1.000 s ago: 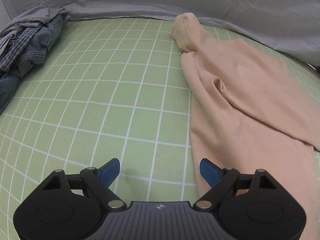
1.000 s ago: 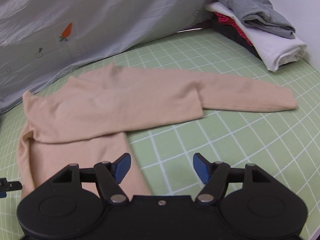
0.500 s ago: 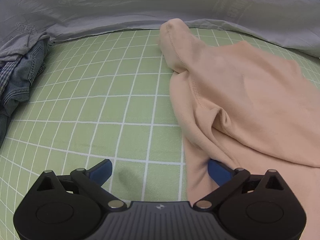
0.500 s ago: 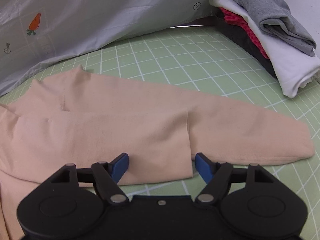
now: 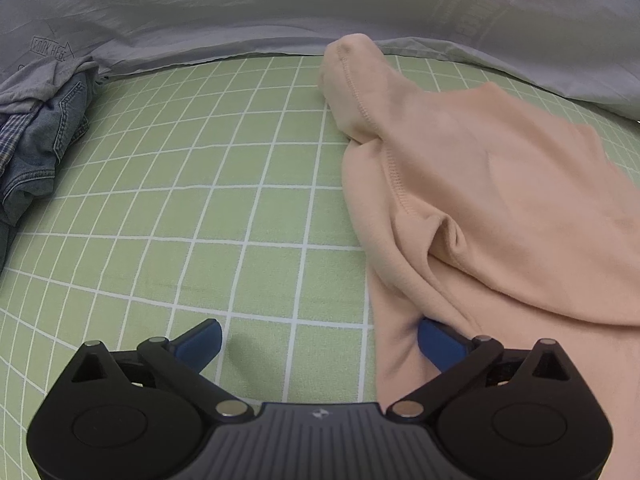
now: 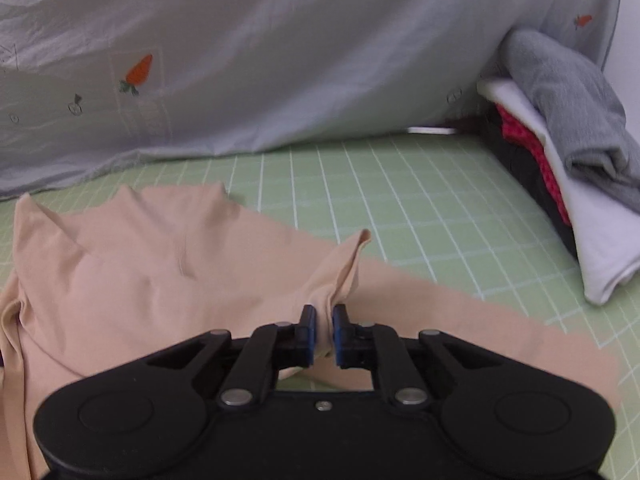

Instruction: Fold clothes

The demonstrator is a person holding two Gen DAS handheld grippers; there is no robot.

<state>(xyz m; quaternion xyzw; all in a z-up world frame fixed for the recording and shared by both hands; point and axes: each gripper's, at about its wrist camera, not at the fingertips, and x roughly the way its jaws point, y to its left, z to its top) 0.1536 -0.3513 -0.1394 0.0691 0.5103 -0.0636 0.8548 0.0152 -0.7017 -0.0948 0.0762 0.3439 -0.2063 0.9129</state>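
Observation:
A peach long-sleeved top [image 5: 500, 200] lies on the green grid sheet [image 5: 200, 200], partly folded. My left gripper [image 5: 318, 342] is open, low over the sheet, with the top's left edge between its fingers and the right finger [image 5: 438, 340] tucked under a fold. In the right wrist view my right gripper [image 6: 324, 330] is shut on a pinched ridge of the peach top [image 6: 140, 272] near its armpit, and a sleeve [image 6: 500, 332] runs off to the right.
A pale grey sheet with carrot prints [image 5: 280, 8] hangs along the back. Jeans and a checked garment [image 5: 36, 148] are heaped at the left. A stack of folded clothes, grey on white, red and black [image 6: 568, 168], sits at the right.
My right gripper moved forward onto the top and closed on a fold of it. My left gripper edged forward, its right finger slipping under the top's edge.

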